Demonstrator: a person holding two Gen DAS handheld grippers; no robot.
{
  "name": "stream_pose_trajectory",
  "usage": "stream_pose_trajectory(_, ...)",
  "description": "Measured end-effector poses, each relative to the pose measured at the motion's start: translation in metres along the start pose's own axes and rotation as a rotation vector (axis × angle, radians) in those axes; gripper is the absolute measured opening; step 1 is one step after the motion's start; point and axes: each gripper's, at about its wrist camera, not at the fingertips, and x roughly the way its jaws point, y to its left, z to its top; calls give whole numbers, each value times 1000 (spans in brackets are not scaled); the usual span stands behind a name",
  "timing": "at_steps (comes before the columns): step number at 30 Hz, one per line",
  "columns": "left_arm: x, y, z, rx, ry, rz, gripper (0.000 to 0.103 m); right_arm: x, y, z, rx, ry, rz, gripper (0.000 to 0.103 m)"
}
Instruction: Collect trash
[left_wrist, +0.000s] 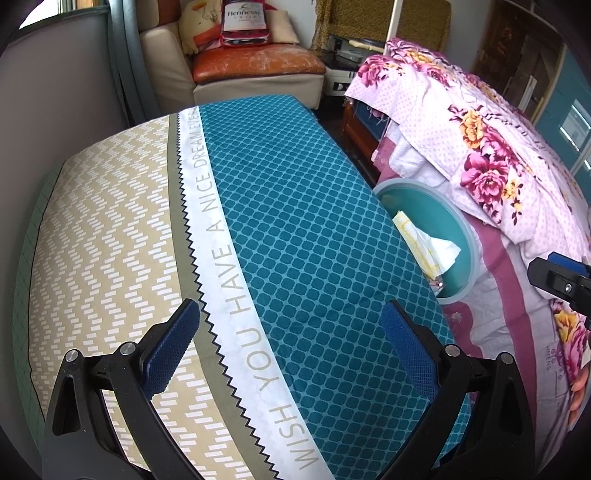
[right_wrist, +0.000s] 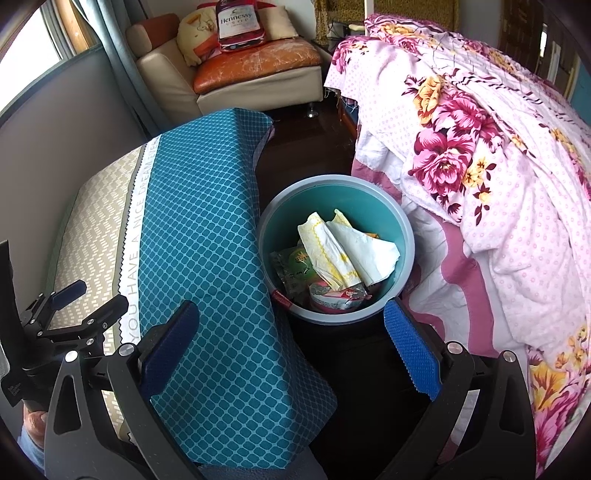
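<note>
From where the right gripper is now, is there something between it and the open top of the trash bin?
Nothing visible blocks it. The right gripper is open and empty, above and just short of the bin, whose mouth is uncovered. The teal cloth hangs beside its left rim, not over it.

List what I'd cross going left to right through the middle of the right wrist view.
Left claw → tan zigzag cloth → teal patterned cover → teal trash bin holding crumpled paper → floral quilt.
</note>
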Motion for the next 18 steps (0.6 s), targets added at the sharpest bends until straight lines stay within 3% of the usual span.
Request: stream_pose_trajectory(18, -9, -3, -3, 11, -11, 13, 99, -8, 0, -3, -8, -14, -9, 96)
